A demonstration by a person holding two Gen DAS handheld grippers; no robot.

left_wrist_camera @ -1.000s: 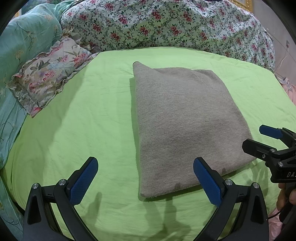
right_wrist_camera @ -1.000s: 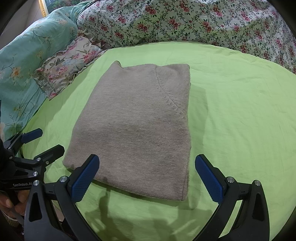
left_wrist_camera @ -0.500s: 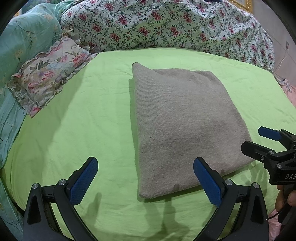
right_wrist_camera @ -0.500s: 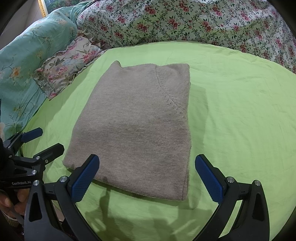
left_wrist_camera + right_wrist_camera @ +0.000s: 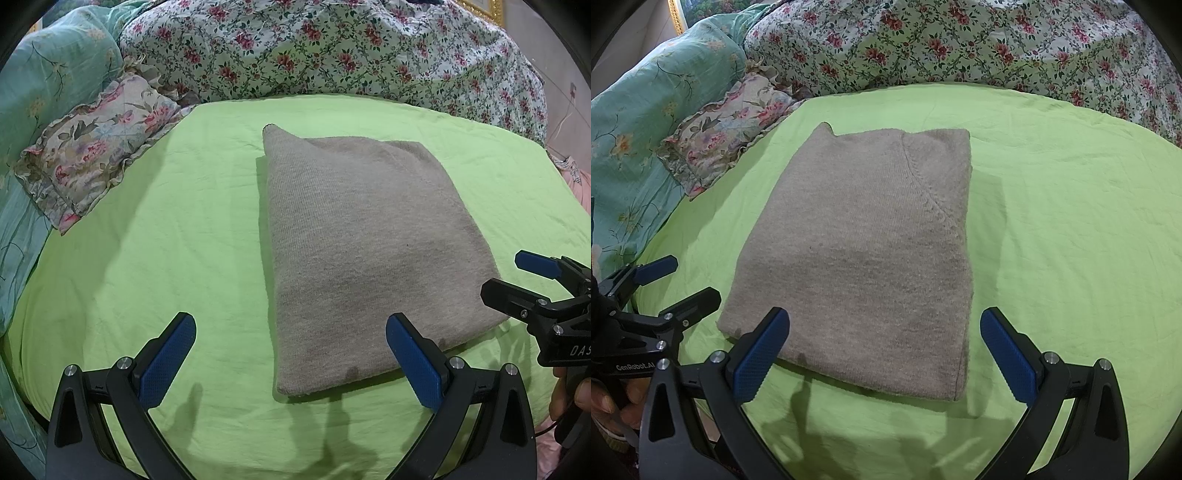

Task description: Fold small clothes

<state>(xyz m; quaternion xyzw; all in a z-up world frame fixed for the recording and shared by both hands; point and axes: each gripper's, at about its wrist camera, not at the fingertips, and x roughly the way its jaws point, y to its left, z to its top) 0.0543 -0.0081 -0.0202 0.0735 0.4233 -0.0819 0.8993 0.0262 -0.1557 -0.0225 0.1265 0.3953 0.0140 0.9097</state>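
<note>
In the left wrist view, a folded grey knit garment [image 5: 369, 251] lies flat on the green sheet [image 5: 166, 240], right of centre. The left gripper [image 5: 291, 362] hangs above the sheet near the garment's near edge, jaws spread wide and empty, its right blue pad over the garment's near right part. The right gripper [image 5: 532, 280] shows at the right edge, its fingers apart, just beside the garment's right corner. A floral pillow [image 5: 92, 155] lies at the left.

In the right wrist view, the grey knit garment [image 5: 871, 251] sits centred on the green sheet [image 5: 1071, 221]. The right gripper [image 5: 886, 354] is wide open, holding nothing, near the garment's near edge. The left gripper [image 5: 676, 280] appears at the left, fingers apart, close to the garment's left corner.
</note>
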